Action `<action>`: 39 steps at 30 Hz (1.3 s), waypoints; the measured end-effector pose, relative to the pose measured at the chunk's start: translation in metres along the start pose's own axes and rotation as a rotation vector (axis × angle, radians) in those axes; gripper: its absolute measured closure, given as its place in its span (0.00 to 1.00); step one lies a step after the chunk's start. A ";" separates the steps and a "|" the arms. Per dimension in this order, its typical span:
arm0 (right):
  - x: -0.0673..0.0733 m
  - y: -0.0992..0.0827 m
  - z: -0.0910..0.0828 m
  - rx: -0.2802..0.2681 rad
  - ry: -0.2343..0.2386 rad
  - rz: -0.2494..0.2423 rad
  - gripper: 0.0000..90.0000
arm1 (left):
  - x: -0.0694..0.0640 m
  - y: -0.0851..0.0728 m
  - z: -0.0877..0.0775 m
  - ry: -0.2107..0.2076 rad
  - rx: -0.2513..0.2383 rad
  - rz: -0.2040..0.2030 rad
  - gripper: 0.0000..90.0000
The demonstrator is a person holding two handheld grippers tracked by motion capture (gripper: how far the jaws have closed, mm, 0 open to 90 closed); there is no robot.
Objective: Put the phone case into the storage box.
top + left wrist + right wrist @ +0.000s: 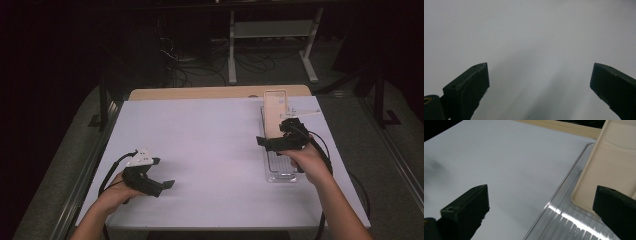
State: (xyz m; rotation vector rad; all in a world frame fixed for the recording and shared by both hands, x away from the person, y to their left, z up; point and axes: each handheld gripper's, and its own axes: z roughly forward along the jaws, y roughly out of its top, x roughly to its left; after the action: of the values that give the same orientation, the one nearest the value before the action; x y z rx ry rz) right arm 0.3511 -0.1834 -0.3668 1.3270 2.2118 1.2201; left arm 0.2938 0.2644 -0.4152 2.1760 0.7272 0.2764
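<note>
In the high view, the left tongs (162, 186) hover low over the bare white worktop (210, 150) near its front left, while the right tongs (272, 142) sit above a clear plastic tray (281, 172) at the right, where a beige phone case (274, 116) lies.

In the left gripper view, the left tongs (539, 80) are spread wide over the worktop (529, 37).

In the right gripper view, the right tongs (541, 201) are spread too, gripping nothing, straddling the tray's rim (564, 192); the beige case (609, 165) lies in the tray.

I work in what looks like a lab: a white-topped table (210, 150) under bright light in a dark room, cables (200, 62) tangled on the grey floor (390, 165) beyond it, beside a white metal frame stand (272, 30).
</note>
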 end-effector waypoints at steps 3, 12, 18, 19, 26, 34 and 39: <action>0.006 -0.007 -0.005 -0.010 0.020 -0.006 0.00 | -0.001 0.003 -0.002 -0.005 0.004 0.001 0.02; 0.020 -0.030 -0.016 -0.014 0.062 -0.054 0.00 | 0.003 0.015 -0.013 0.000 -0.015 0.007 0.02; 0.024 -0.045 -0.025 -0.018 0.077 -0.068 0.00 | 0.005 0.019 -0.017 0.011 -0.026 0.003 0.02; 0.024 -0.047 -0.027 -0.017 0.078 -0.064 0.00 | 0.005 0.019 -0.017 0.014 -0.029 -0.001 0.02; 0.024 -0.063 -0.035 -0.014 0.079 -0.073 0.00 | 0.004 0.016 -0.017 0.011 -0.016 0.008 0.02; 0.020 -0.068 -0.032 0.010 0.080 -0.073 0.00 | 0.002 0.014 -0.016 0.005 -0.011 0.020 0.02; 0.020 -0.070 -0.029 0.026 0.074 -0.073 0.00 | 0.003 0.014 -0.016 0.005 -0.008 0.021 0.02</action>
State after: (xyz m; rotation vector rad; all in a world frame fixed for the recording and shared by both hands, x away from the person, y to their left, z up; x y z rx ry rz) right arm 0.2819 -0.1971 -0.4004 1.2174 2.3135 1.2366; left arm 0.2948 0.2688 -0.3948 2.1775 0.7048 0.2950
